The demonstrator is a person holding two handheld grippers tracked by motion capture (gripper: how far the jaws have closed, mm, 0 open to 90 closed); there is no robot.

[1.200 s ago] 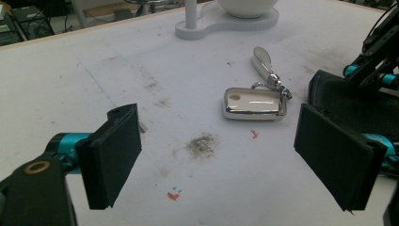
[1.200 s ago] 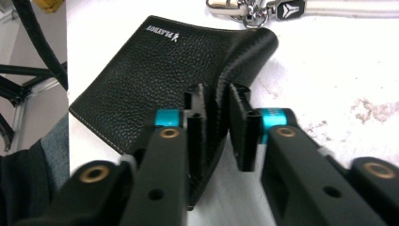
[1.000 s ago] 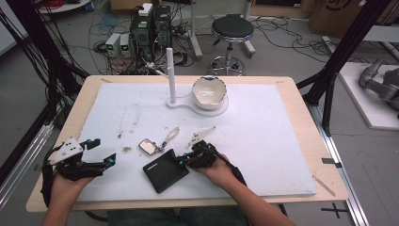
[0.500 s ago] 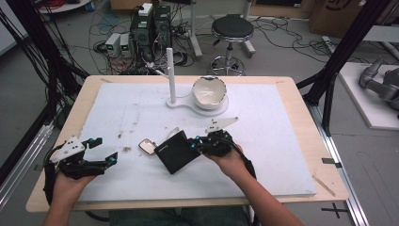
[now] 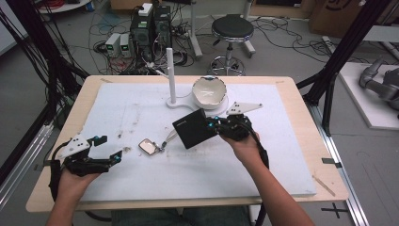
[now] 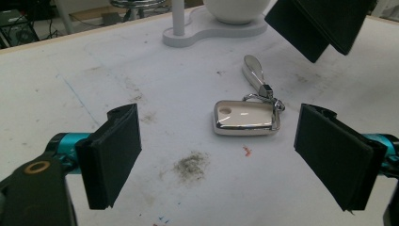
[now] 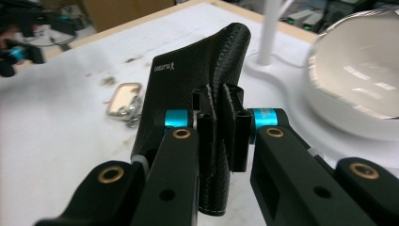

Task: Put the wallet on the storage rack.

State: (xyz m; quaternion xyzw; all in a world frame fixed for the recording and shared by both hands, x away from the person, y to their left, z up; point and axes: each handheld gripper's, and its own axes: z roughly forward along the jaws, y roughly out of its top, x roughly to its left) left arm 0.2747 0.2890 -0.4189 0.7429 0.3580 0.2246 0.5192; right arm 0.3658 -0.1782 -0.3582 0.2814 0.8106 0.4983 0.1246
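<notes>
Right claw [image 7: 221, 125] tight on black wallet [image 5: 194, 128]

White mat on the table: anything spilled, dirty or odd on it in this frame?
Yes. The white mat carries greyish-brown smudges, with a crumbly dirt patch just in front of the key fob and a small red fleck beside it. Nothing looks broken.
</notes>
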